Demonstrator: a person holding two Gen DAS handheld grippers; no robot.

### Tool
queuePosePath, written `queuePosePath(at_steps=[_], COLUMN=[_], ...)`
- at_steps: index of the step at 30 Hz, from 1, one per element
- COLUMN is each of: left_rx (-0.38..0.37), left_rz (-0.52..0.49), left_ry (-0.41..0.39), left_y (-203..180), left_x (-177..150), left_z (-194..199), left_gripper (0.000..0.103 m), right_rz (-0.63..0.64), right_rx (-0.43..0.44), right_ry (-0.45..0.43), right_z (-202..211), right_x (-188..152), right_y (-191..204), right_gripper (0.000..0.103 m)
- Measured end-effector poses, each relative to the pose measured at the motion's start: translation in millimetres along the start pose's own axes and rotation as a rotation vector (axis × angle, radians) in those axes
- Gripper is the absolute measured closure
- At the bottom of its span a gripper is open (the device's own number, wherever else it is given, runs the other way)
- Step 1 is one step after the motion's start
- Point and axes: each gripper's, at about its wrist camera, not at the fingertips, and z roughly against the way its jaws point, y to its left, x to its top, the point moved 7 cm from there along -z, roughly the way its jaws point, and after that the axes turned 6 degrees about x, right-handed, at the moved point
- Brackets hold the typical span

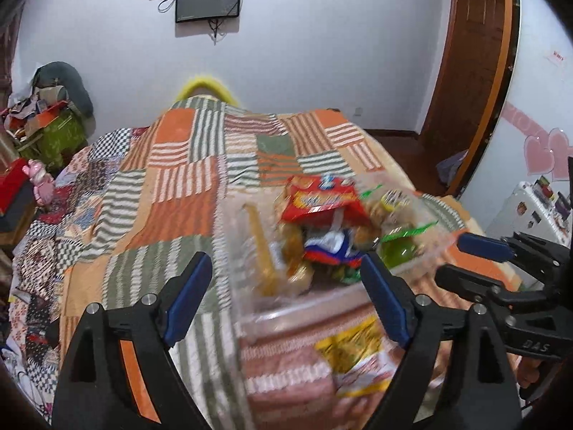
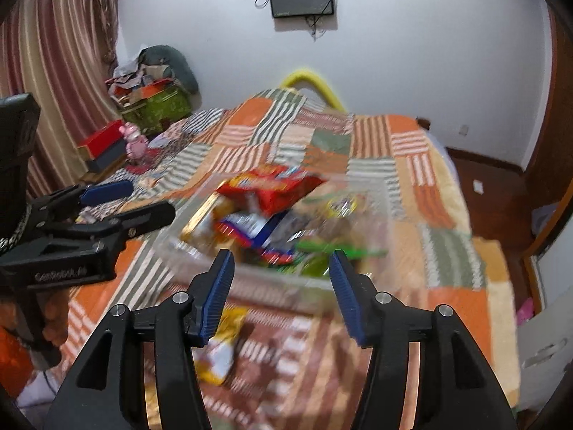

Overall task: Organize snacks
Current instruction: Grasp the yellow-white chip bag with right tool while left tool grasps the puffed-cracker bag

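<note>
A clear plastic bin [image 1: 247,308] [image 2: 250,279] stands on the patchwork bedspread, piled with snack packets. A red bag [image 1: 322,202] [image 2: 275,186] lies on top, over a blue-and-white packet [image 1: 329,247] and green wrappers. A yellow packet [image 1: 349,349] [image 2: 224,340] lies on the bed in front of the bin. My left gripper [image 1: 286,297] hovers open over the bin's near left corner and holds nothing. My right gripper [image 2: 281,294] hovers open above the bin's near wall, also holding nothing. Each gripper shows in the other's view: the right gripper [image 1: 451,258], the left gripper [image 2: 150,199]. Both views are motion-blurred.
The bed [image 1: 172,186] fills most of both views. At its far left are a red box [image 2: 102,139], a pink toy [image 2: 134,143] and a green box of clutter [image 2: 157,104]. A curtain [image 2: 46,71] hangs left; a wooden door [image 1: 469,53] is at the right.
</note>
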Motion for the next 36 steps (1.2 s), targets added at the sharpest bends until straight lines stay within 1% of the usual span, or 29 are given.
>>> queuePosePath(at_steps=[6,11,14,20,21,22,23,24,25,26,30,32,36], left_rx=[0.013,0.023,0.021,0.008,0.007,0.004,0.003,0.001,-0.001,-0.005,-0.017,-0.030,-0.050], left_rz=[0.009,0.010,0.010,0.025,0.026,0.025,0.025,0.026,0.027,0.028,0.033,0.026,0.005], left_ry=[0.062,0.120,0.149,0.175,0.179,0.185,0.188,0.192,0.193,0.194,0.190,0.193,0.188], left_y=[21.2,32.1,33.8,33.9,33.9,33.7,33.5,33.0,32.4,31.4,26.4,19.8,4.5], left_x=[-37.2,-72.5,-85.9,-101.9,-103.5,-105.7,-106.9,-108.9,-109.8,-111.1,-112.2,-114.1,-117.8], left_z=[-3.3,-8.4,-11.1,-12.6,-12.6,-12.8,-12.7,-11.8,-11.1,-8.9,-0.8,5.3,18.2], left_gripper=[0.018,0.018,0.018,0.018,0.018,0.018,0.018,0.018,0.018,0.018,0.018,0.018,0.018], right_rz=[-0.013,-0.021,-0.022,-0.007,-0.008,-0.011,-0.010,-0.004,0.004,0.009,0.008,0.006,-0.012], right_rx=[0.042,0.059,0.070,0.077,0.085,0.093,0.109,0.113,0.106,0.102,0.088,0.078,0.058], right_ry=[0.088,0.169,0.201,0.266,0.283,0.288,0.292,0.293,0.283,0.276,0.236,0.220,0.180], right_z=[-22.7,-48.5,-59.9,-79.2,-84.1,-84.7,-84.6,-84.0,-82.3,-80.7,-65.9,-57.6,-36.2], right_x=[-35.2,-53.9,-59.7,-71.9,-74.2,-74.4,-75.0,-74.6,-73.5,-72.7,-70.6,-72.0,-73.3], right_y=[19.1,25.3,30.3,42.7,44.1,44.6,46.4,48.0,49.0,49.8,46.9,42.5,34.4], right_gripper=[0.051,0.051,0.051,0.051,0.052,0.059,0.065,0.066,0.068,0.072,0.079,0.080,0.081])
